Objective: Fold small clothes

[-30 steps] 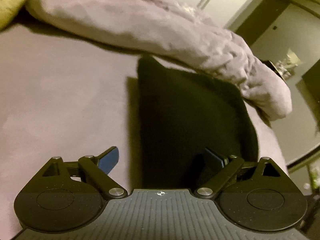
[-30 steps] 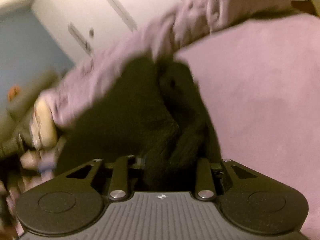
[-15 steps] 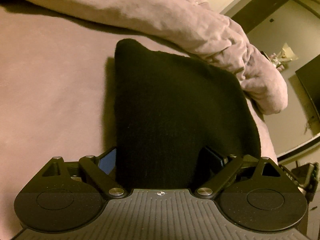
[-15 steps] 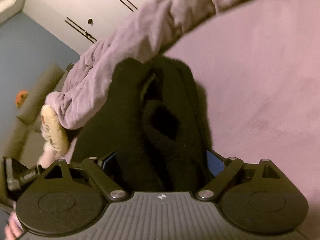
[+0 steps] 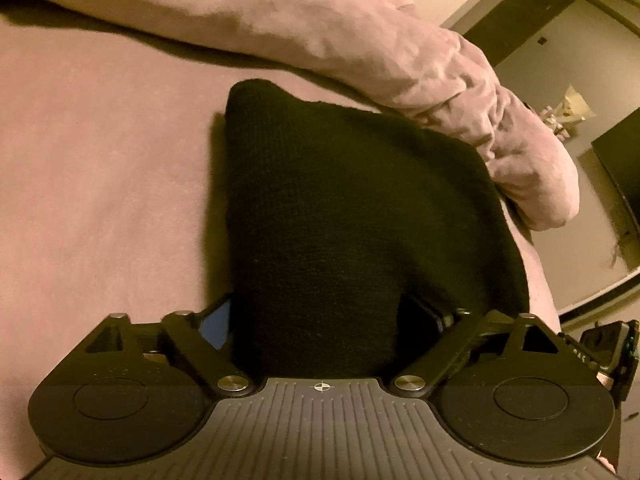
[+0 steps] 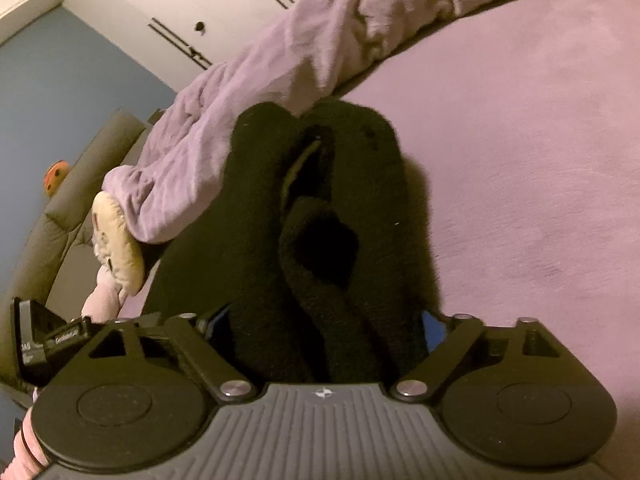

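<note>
A black knit garment (image 5: 344,216) lies on the pink bed sheet (image 5: 100,168). In the left wrist view its near edge fills the gap between the fingers of my left gripper (image 5: 320,320), whose jaws stand wide apart around it. In the right wrist view the same garment (image 6: 328,240) shows bunched folds and an opening. My right gripper (image 6: 324,328) also stands wide open, with the cloth between its blue pads (image 6: 434,330). Neither gripper pinches the cloth.
A crumpled lilac blanket (image 5: 360,40) runs along the far side of the bed, touching the garment's far edge; it also shows in the right wrist view (image 6: 280,72). The bed's edge (image 5: 548,300) is close on the right. A sofa (image 6: 60,208) and white cupboard doors (image 6: 192,0) stand beyond.
Both grippers have moved forward over the garment's near edge. The right gripper was shut on the cloth a second ago and has opened wide. The left stayed open.
</note>
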